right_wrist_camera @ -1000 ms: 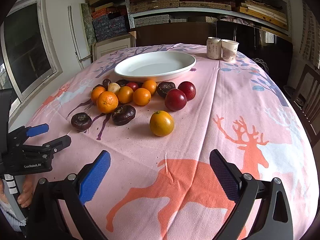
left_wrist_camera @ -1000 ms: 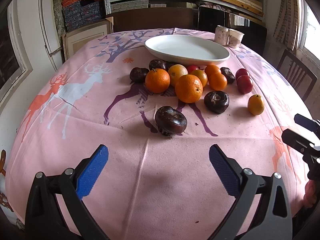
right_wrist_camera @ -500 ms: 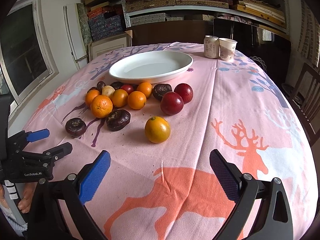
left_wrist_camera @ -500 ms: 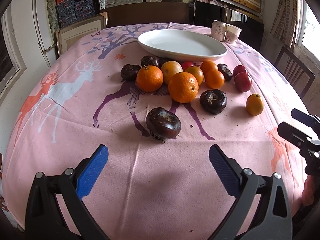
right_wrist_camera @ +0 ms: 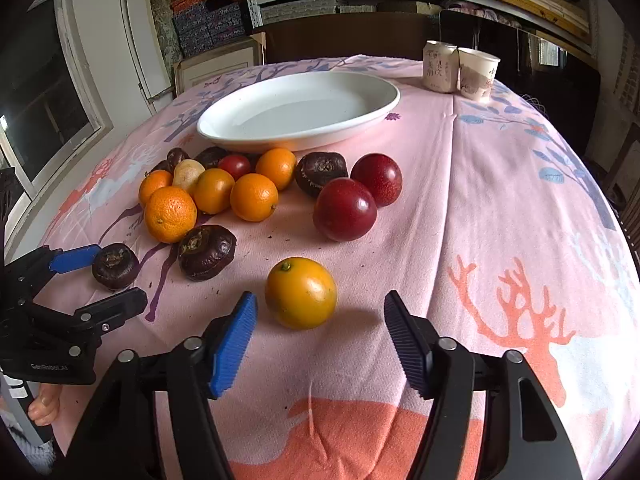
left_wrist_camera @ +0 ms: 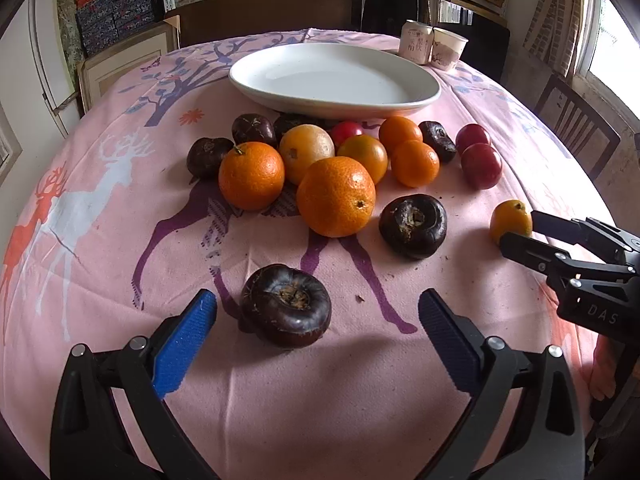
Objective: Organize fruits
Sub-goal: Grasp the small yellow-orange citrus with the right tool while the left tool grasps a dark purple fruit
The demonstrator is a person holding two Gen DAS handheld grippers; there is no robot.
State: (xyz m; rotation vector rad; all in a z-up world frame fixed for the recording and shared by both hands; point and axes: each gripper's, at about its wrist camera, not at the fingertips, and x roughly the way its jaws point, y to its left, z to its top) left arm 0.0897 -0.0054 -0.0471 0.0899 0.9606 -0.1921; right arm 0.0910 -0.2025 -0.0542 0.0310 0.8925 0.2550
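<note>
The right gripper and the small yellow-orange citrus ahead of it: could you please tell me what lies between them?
Only bare pink cloth; the right wrist view shows right gripper open, its jaws having just narrowed, short of the citrus.

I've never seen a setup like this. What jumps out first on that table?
A heap of fruit on the pink deer tablecloth: oranges, red plums and dark purple fruit, all in front of a big empty white dish. Nearer the cameras, the left gripper brackets one dark purple fruit, and the right gripper, its blue-padded fingers just narrowing, frames a lone yellow-orange fruit without touching.
</note>
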